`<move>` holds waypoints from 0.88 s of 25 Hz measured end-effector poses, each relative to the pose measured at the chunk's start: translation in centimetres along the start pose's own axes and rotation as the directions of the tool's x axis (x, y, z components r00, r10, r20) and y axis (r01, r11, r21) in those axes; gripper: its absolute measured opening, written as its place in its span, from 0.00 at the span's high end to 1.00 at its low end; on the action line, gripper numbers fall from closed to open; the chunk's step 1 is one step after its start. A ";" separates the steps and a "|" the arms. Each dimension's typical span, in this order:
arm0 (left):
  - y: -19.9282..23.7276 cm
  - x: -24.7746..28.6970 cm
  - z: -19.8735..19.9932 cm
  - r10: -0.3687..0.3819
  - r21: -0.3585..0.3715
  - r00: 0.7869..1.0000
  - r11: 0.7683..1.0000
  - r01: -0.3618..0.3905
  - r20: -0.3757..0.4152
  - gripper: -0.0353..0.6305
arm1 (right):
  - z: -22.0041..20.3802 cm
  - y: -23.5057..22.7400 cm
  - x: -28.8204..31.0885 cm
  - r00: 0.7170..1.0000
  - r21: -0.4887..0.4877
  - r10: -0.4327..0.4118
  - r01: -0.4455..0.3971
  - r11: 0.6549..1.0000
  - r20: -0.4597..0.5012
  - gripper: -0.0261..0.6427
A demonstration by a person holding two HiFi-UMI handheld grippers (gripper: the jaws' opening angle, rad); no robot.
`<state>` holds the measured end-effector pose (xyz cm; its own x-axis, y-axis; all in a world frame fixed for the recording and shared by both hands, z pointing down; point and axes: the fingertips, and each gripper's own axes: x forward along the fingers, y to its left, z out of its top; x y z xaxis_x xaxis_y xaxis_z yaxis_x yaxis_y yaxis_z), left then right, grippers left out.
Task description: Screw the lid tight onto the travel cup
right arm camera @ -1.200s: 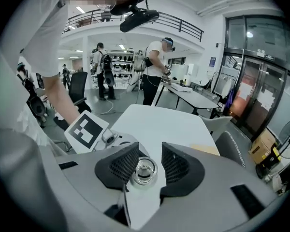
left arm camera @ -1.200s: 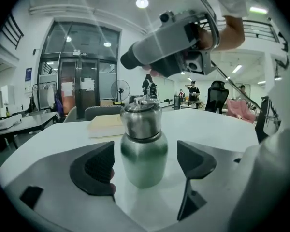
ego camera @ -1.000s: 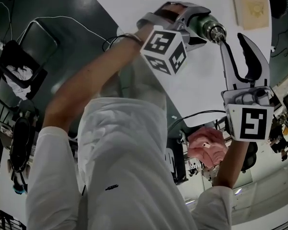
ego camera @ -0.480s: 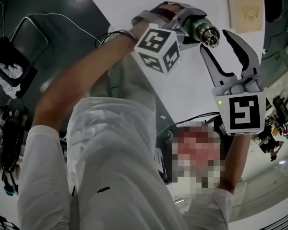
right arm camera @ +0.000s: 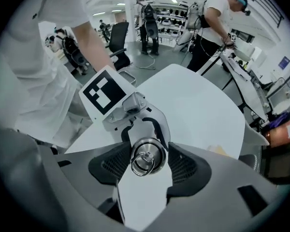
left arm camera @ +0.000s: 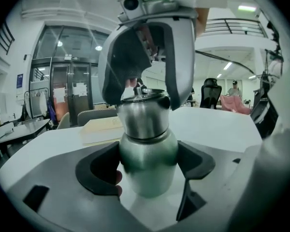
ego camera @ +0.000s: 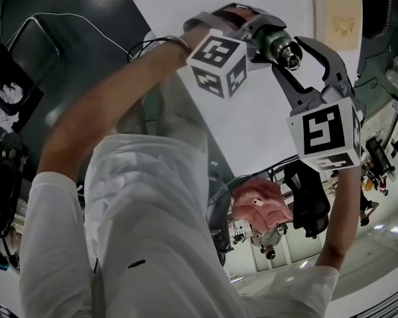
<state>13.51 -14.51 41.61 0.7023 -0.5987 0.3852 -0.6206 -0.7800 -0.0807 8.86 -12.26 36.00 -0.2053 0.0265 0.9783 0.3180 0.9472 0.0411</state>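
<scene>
The left gripper [left arm camera: 149, 170] is clenched on the cup [left arm camera: 146, 144], low on its steel body. The lid [right arm camera: 147, 159] sits on the cup's top between the jaws of the right gripper [right arm camera: 149, 167]; they have just been opening and stand released on either side of it. To do this well, centre the jaws on the lid, clench squarely, then twist while the left braces the cup, since smooth steel may slip. The table [right arm camera: 198, 105] lies beyond the cup.

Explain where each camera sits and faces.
Head view: on the person's head, looking steeply down at the table; arms and shirt show.
Left gripper view: on the left hand-held gripper, looking along jaws shut on the travel cup.
Right gripper view: on the right hand-held gripper, looking down on the lid, between jaws that have just been opening.
Shared by all: the travel cup.
</scene>
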 end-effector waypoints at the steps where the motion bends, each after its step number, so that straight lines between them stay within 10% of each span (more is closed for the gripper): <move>1: 0.0 0.0 0.1 -0.002 -0.001 1.000 1.000 0.002 0.002 0.40 | -0.1 0.1 0.1 1.000 -0.022 0.013 -0.013 1.000 -0.016 0.61; 11: -0.1 0.2 0.0 -0.026 -0.015 0.999 1.000 0.026 0.026 0.40 | -0.6 0.6 -0.2 0.996 -0.315 0.080 -0.089 0.945 -0.041 0.64; 17: -0.2 0.1 0.0 -0.027 -0.013 0.999 1.000 0.027 0.026 0.40 | -1.2 1.8 0.0 0.996 -0.685 0.060 -0.090 0.723 -0.066 0.64; 22: -0.1 0.1 -0.1 -0.027 -0.015 0.999 1.000 0.028 0.023 0.40 | -1.4 2.0 -0.1 0.994 -0.759 0.100 -0.092 0.645 -0.036 0.64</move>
<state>13.59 -14.45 41.70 0.7268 -0.5812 0.3660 -0.6062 -0.7933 -0.0561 10.78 -10.85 36.28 -0.1395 0.1095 0.9841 0.9263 0.3658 0.0906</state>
